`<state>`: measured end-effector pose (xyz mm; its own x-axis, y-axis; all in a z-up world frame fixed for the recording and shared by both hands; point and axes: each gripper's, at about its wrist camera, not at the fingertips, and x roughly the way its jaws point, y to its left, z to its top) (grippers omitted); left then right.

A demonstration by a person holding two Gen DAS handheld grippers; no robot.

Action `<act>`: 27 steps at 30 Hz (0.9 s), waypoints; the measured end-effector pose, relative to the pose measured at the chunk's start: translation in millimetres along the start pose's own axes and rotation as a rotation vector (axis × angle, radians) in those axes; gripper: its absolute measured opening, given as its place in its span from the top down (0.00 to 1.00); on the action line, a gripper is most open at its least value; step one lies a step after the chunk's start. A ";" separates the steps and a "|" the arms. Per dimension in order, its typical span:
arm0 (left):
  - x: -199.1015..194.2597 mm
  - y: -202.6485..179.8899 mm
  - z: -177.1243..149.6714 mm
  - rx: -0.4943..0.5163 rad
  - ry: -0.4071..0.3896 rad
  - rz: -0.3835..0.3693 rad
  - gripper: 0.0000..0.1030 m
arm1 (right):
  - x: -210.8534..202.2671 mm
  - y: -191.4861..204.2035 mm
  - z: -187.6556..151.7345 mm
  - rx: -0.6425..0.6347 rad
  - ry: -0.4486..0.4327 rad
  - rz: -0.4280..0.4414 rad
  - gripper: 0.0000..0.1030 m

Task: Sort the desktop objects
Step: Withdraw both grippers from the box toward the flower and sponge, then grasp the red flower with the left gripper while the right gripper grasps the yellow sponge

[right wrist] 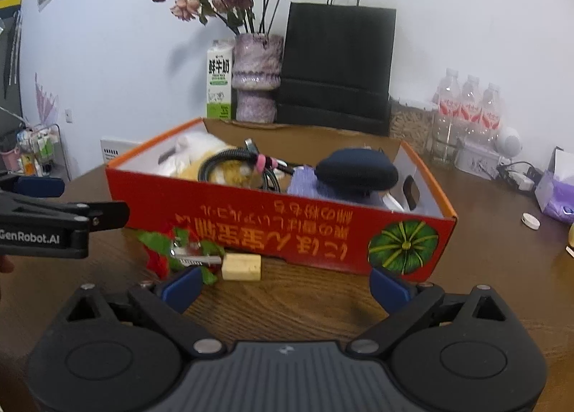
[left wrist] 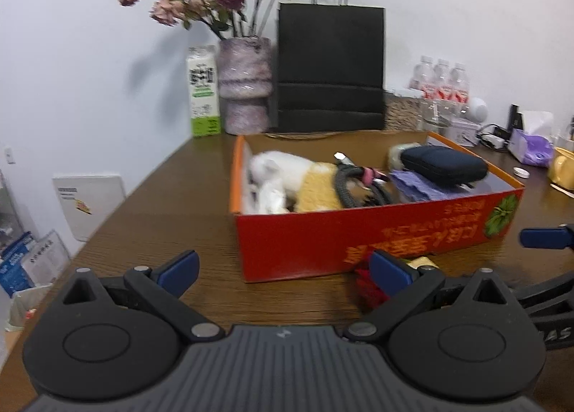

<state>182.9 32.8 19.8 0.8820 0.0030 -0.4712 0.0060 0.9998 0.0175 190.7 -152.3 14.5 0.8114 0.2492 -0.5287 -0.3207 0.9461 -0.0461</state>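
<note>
— Right wrist view: what have you got?

— My right tongs (right wrist: 283, 290) hang spread over the brown bench (right wrist: 305, 308), empty. A red-and-green clip (right wrist: 172, 250) and a cream block (right wrist: 241, 266) lie just before the red box (right wrist: 280, 222).

— And the left?

— My left tongs (left wrist: 283, 268) are spread too, holding nothing. A dark pouch (left wrist: 443, 164) and coiled cable (left wrist: 353, 182) lie inside the box.

White wall (left wrist: 89, 35), brown wooden table (left wrist: 179, 204)
</note>
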 end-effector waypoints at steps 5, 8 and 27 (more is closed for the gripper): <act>17.9 -19.3 -0.3 0.012 0.027 -0.060 0.00 | 10.0 -7.3 -4.3 0.001 0.026 -0.027 0.04; 30.8 -29.1 -1.0 0.031 0.057 -0.089 0.04 | 14.9 -14.0 -7.5 0.013 0.042 -0.036 0.04; 31.6 5.0 -12.5 -0.072 0.082 -0.098 0.66 | 58.6 14.1 15.5 -0.031 0.096 0.048 0.25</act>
<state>205.0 38.1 -6.0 0.8377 -0.0961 -0.5376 0.0538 0.9941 -0.0940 241.3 -121.2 -4.0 0.7445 0.2716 -0.6099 -0.3740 0.9264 -0.0440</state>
